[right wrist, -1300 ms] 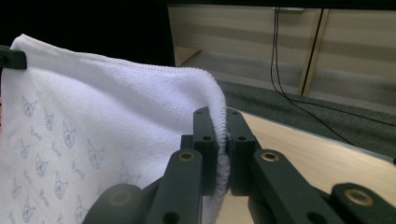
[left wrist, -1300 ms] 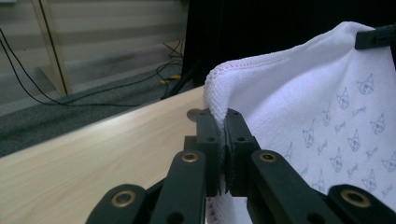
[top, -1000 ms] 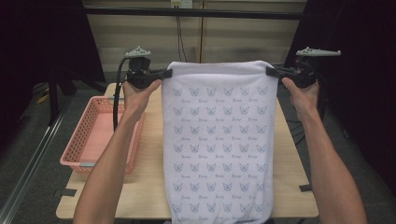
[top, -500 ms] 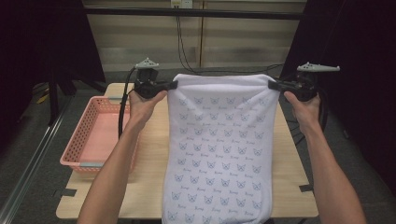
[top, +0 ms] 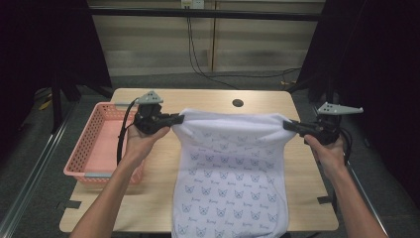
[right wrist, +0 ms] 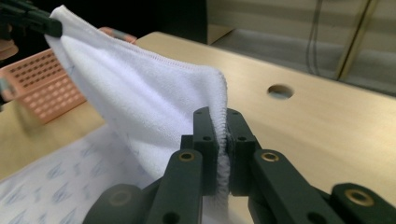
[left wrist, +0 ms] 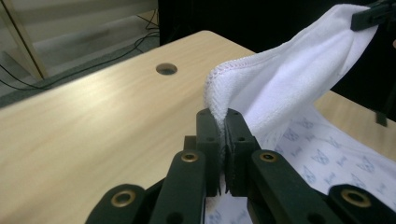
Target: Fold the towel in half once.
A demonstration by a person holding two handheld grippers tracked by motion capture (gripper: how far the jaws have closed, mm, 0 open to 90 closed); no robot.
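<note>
Left gripper (top: 177, 119) and right gripper (top: 291, 125) each clamped a top corner of the white printed towel (top: 233, 173), stretched between them above the table (top: 208, 99). Judged step: laying it flat; next move needs both corners lowered evenly. Towel's lower edge was cut off at the frame bottom. Pink basket (top: 94, 144) stood at left.

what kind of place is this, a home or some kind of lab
Most likely a lab or recording studio, not a home: a bare wooden table with a cable hole, black curtains on both sides, loose cables on the floor behind, and a pink plastic basket beside a printed white towel.
</note>
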